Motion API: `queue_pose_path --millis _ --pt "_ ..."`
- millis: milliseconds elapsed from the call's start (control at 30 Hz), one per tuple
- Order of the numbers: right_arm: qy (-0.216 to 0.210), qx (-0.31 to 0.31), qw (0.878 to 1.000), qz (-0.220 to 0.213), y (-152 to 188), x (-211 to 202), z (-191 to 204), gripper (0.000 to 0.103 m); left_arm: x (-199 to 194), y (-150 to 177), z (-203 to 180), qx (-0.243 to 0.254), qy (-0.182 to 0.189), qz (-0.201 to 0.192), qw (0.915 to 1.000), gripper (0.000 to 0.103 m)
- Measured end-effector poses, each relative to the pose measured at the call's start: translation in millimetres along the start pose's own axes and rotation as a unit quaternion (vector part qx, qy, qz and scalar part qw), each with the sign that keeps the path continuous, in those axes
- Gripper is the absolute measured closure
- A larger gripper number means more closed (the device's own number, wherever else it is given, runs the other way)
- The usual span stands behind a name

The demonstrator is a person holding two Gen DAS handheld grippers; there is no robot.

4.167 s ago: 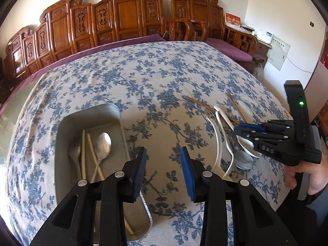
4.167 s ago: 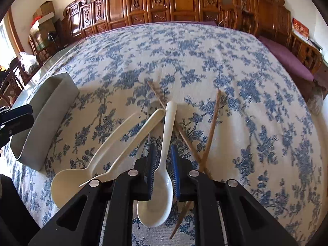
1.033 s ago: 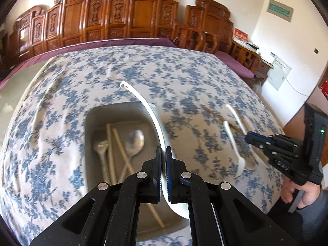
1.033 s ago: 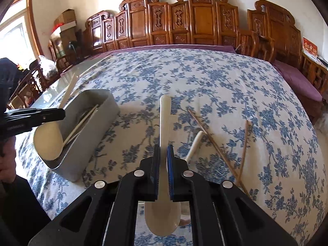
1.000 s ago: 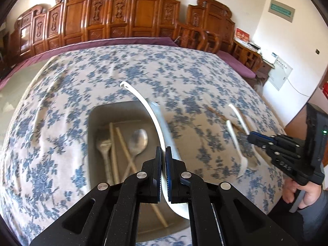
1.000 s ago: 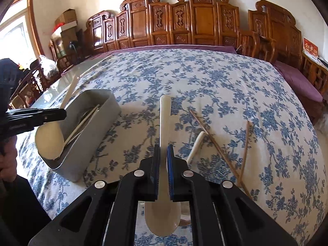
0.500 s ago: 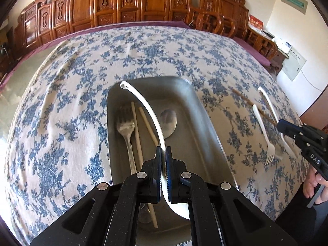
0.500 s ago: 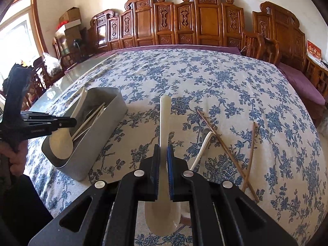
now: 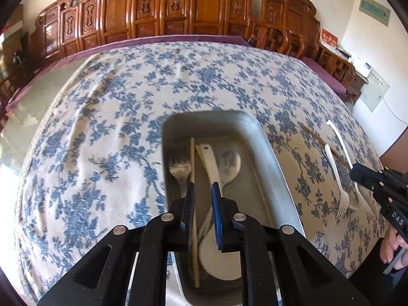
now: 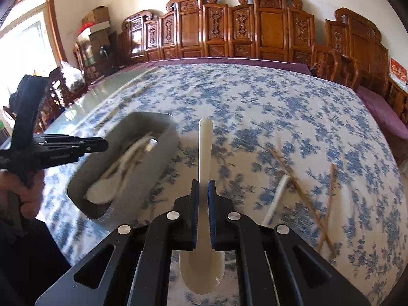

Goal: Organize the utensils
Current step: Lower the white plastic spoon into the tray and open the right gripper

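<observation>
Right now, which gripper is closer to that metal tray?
Left. The left gripper hovers directly over the metal tray; the right gripper, clamping a white spoon, is off beside it.

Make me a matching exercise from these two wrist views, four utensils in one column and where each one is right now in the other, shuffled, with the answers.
1. metal fork
2. white plastic fork
3. white spoon
4. brown chopsticks

A. clamped in the right gripper
B. lying crossed on the tablecloth
C. in the metal tray, along its left side
D. on the tablecloth, right of the tray

Pairs: 1-C, 2-D, 3-A, 4-B
</observation>
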State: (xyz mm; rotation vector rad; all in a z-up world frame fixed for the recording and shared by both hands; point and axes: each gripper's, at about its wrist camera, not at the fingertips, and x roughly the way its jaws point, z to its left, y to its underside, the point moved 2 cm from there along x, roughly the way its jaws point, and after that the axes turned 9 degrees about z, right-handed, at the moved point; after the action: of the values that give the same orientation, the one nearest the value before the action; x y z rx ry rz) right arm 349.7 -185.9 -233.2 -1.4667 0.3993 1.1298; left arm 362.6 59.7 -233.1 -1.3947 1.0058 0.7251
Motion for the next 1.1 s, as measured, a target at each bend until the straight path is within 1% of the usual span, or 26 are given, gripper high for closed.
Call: queue_pose_path --millis 167,333,567,767,967,1100 --pt "-0.011 -0.021 1.000 -0.005 -16.0 3.3 28.8 0.095 -12.5 -2.3 17.3 -0.021 -0.004 -0.019 0.9996 0.091" --pt "-0.035 -0.029 0.999 -0.007 -35.1 9.9 57.6 0.095 -21.4 -0.8 33.0 -0.034 -0.014 -0.029 0.9989 0.091" --pt "-0.073 -0.028 0.997 0.012 -51.5 31.8 90.9 0.095 -31.8 0.0 53.5 -0.056 -0.018 -0.040 0.9975 0.091" --pt "-0.100 -0.009 0.994 0.033 -55.9 56.2 106.4 0.094 -34.2 -0.6 59.2 -0.063 -0.022 -0.044 0.9968 0.091" --pt "-0.105 0.007 0.993 0.051 -54.4 75.5 108.9 0.094 -35.0 -0.6 59.7 -0.064 -0.023 -0.045 0.9967 0.091" --pt "-0.109 0.010 0.992 0.055 -51.6 80.5 108.8 0.094 -34.9 -0.8 58.8 -0.063 -0.022 -0.044 0.9968 0.091"
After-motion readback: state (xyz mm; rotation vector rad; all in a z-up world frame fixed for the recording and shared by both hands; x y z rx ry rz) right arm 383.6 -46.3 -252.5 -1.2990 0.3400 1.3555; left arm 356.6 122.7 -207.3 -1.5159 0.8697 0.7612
